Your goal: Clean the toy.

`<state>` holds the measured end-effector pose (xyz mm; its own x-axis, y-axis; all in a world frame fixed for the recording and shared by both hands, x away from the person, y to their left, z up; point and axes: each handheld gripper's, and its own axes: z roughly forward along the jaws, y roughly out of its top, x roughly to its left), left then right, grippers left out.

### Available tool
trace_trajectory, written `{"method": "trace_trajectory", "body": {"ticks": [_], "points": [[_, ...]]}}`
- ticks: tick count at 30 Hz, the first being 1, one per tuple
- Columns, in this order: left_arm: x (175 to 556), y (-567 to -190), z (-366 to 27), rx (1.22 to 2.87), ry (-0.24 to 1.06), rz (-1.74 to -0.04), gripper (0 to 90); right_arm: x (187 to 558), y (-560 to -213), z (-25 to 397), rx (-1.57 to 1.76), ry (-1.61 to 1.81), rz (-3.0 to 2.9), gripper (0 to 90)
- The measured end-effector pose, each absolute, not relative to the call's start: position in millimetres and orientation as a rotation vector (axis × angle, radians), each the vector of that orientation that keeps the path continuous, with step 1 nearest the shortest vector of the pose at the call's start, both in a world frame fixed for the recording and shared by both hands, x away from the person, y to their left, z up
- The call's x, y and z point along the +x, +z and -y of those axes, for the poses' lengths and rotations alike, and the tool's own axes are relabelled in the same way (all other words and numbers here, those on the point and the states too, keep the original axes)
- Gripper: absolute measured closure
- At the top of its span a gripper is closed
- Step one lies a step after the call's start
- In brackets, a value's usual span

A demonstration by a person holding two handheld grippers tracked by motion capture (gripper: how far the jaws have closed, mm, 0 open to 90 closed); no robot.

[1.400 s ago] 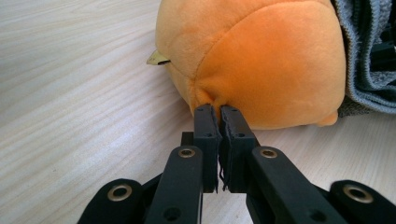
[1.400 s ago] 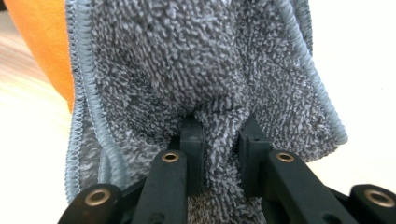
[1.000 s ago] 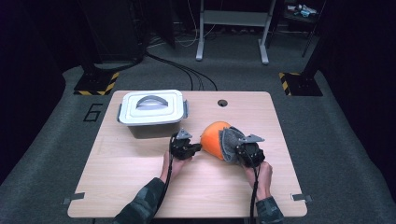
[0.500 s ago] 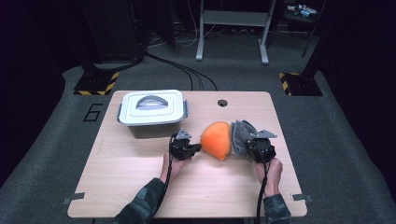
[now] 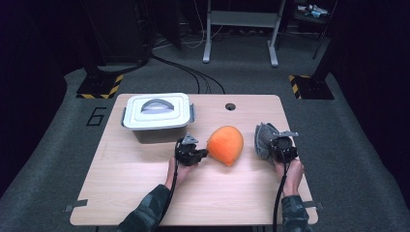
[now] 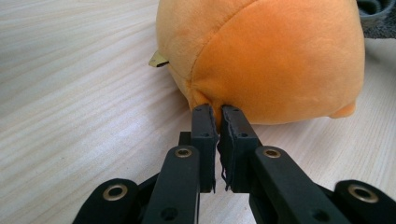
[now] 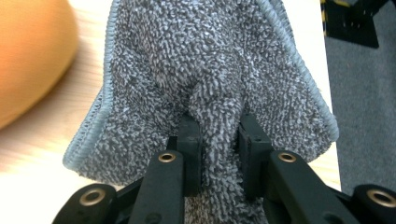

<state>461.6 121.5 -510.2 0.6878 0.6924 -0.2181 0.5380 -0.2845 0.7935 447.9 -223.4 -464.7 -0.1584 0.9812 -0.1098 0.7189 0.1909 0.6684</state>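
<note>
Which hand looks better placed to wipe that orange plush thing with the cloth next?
Probably the right. The right gripper is already shut on a fold of the grey cloth, just beside the orange plush. The left gripper is pinching the plush's edge, so it seems better suited to steadying it.

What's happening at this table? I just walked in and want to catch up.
A person works at a wooden table with a gripper in each hand. The left gripper is shut on the edge of an orange plush toy lying mid-table. The right gripper pinches a fold of a grey microfibre cloth near the table's right edge, apart from the toy. A lidded grey plastic box sits at the back left, untouched.
</note>
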Motion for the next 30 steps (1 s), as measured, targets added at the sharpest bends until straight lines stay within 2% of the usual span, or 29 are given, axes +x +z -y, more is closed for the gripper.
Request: {"method": "trace_trajectory", "body": {"ticks": [5, 8, 10, 13, 15, 19, 27, 30], "points": [[462, -511, -122, 1.959, 0.207, -0.955, 81.9, 458, -475, 227, 1.625, 0.599, -1.968, 71.5], [462, -510, -123, 1.960, 0.196, -0.967, 76.5, 463, -482, 227, 1.654, 0.584, -1.985, 66.5], [462, -510, -124, 1.955, 0.191, -0.976, 64.1, 465, -486, 228, 1.682, 0.582, -1.983, 58.8], [461, -508, -125, 1.972, 0.188, -0.983, 51.8, 467, -489, 231, 1.689, 0.612, -1.989, 44.6], [461, -507, -126, 1.971, 0.203, -0.987, 46.4, 465, -489, 233, 1.705, 0.634, -1.984, 32.4], [458, -503, -126, 1.977, 0.213, -0.987, 35.6, 453, -484, 234, 1.657, 0.722, -1.964, 18.4], [455, -495, -128, 1.964, 0.219, -0.988, 25.1, 414, -482, 239, 1.610, 0.839, -1.935, 3.7], [455, -494, -129, 1.962, 0.211, -0.984, 23.1, 402, -485, 241, 1.603, 0.857, -1.914, 2.9]]}}
